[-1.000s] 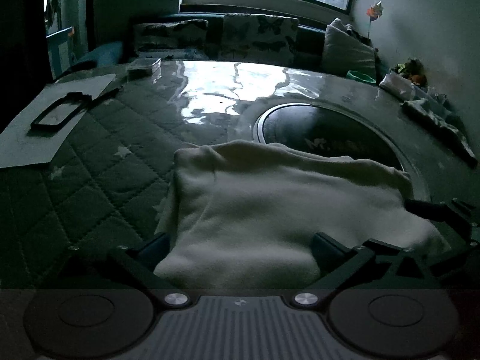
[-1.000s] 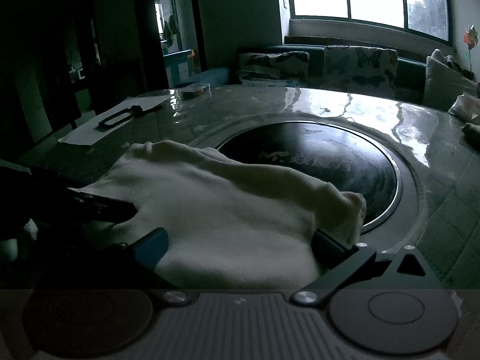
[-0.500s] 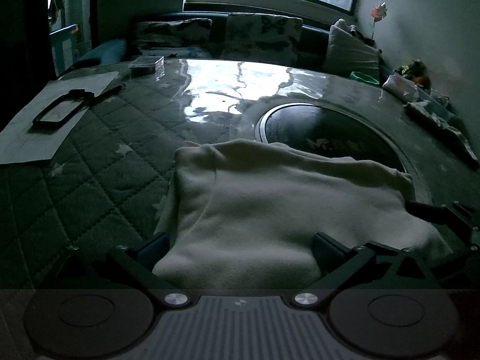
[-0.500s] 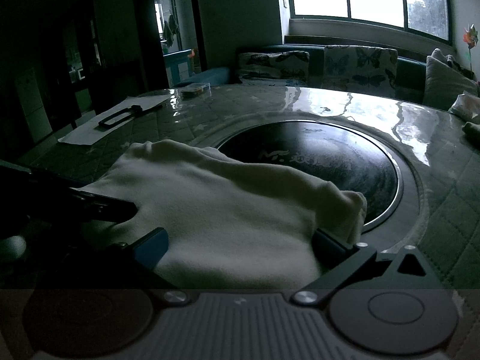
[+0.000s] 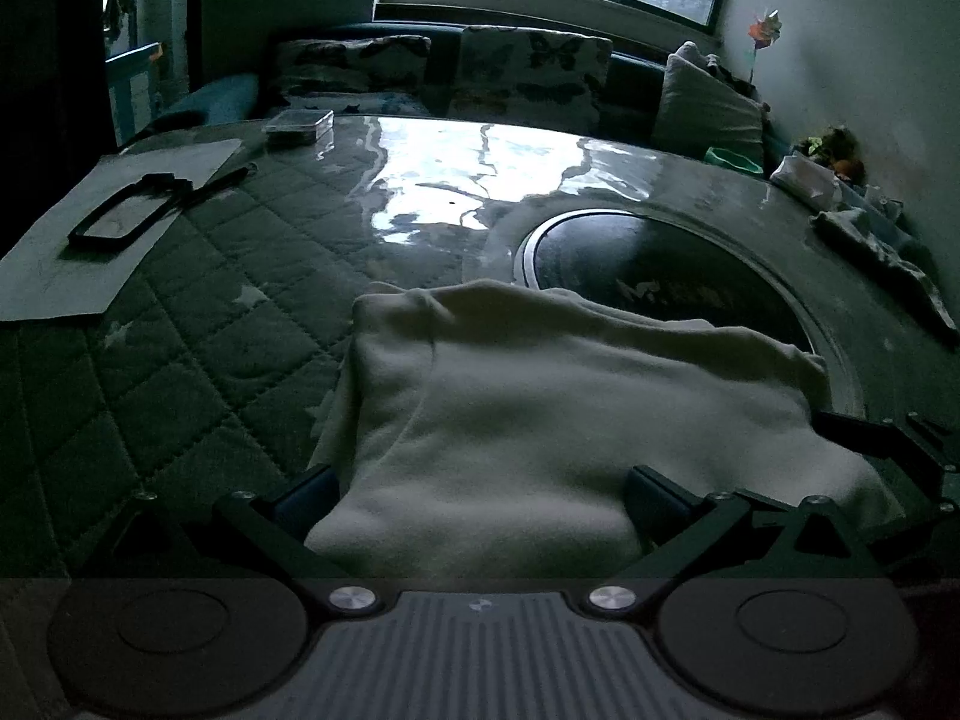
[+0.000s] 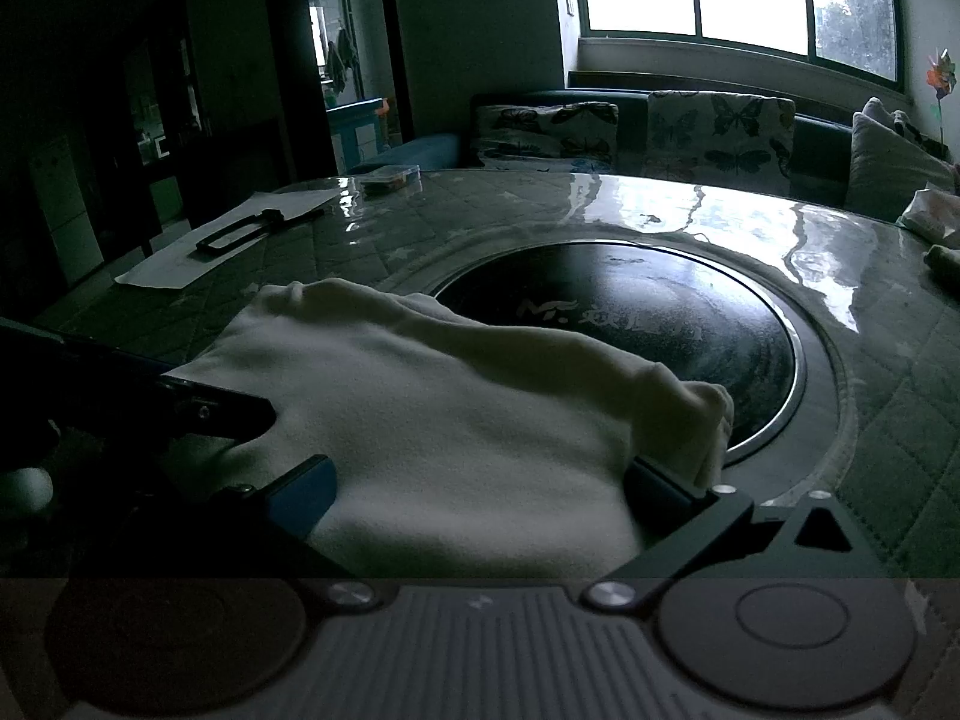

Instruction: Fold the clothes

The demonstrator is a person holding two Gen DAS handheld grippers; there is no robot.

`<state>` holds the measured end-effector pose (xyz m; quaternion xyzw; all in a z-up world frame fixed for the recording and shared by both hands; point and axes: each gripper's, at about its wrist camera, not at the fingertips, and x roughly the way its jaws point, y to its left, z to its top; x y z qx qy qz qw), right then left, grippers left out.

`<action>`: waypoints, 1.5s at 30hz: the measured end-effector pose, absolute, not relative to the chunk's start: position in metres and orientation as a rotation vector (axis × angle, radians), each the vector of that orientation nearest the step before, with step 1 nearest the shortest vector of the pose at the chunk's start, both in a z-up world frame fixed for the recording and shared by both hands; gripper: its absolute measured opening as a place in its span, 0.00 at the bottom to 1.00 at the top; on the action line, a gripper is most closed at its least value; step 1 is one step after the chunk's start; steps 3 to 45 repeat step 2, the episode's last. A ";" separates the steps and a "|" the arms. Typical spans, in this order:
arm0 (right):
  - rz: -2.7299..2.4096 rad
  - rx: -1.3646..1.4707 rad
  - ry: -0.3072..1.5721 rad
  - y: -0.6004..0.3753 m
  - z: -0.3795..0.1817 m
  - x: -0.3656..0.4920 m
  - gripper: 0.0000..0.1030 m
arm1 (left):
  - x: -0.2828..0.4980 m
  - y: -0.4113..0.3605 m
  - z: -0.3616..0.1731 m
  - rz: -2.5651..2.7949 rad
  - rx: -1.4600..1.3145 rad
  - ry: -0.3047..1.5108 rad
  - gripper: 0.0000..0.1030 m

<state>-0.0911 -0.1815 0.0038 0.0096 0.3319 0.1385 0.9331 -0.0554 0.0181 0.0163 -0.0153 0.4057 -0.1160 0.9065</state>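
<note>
**Both grippers spread over the near edge of a half-folded cream garment**

I am working on the table (image 5: 198, 330), a round one under a quilted cover with a glossy film, and a dark glass disc (image 6: 630, 324) sunk in its middle. I keep the fold on the quilted part nearest me, I think because the cloth lies flatter there, though its far edge overlaps the disc's rim.

The cream garment (image 5: 540, 408) sits as a thick, doubled bundle directly ahead, its near edge running under both cameras. That suggests the fold is partly done and one more turn is due.

My left gripper (image 5: 480, 495) stands spread wide, a finger at each side of the near edge, pinching nothing. My right gripper (image 6: 480, 486) is likewise spread across the right corner. They sit side by side so I can lift the edge evenly.

Off to the left, a sheet of paper (image 5: 78, 240) carrying a black frame stays well apart from the work.
</note>
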 end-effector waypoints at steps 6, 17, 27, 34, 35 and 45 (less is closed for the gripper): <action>0.283 0.020 0.679 -0.182 0.004 -0.091 1.00 | -0.055 0.018 0.016 -0.238 -0.029 0.840 1.00; 0.283 0.020 0.679 -0.182 0.004 -0.091 1.00 | -0.055 0.018 0.016 -0.238 -0.029 0.840 1.00; 0.283 0.020 0.679 -0.182 0.004 -0.091 1.00 | -0.055 0.018 0.016 -0.238 -0.029 0.840 1.00; 0.283 0.020 0.679 -0.182 0.004 -0.091 1.00 | -0.055 0.018 0.016 -0.238 -0.029 0.840 1.00; 0.283 0.020 0.679 -0.182 0.004 -0.091 1.00 | -0.055 0.018 0.016 -0.238 -0.029 0.840 1.00; 0.283 0.020 0.679 -0.182 0.004 -0.091 1.00 | -0.055 0.018 0.016 -0.238 -0.029 0.840 1.00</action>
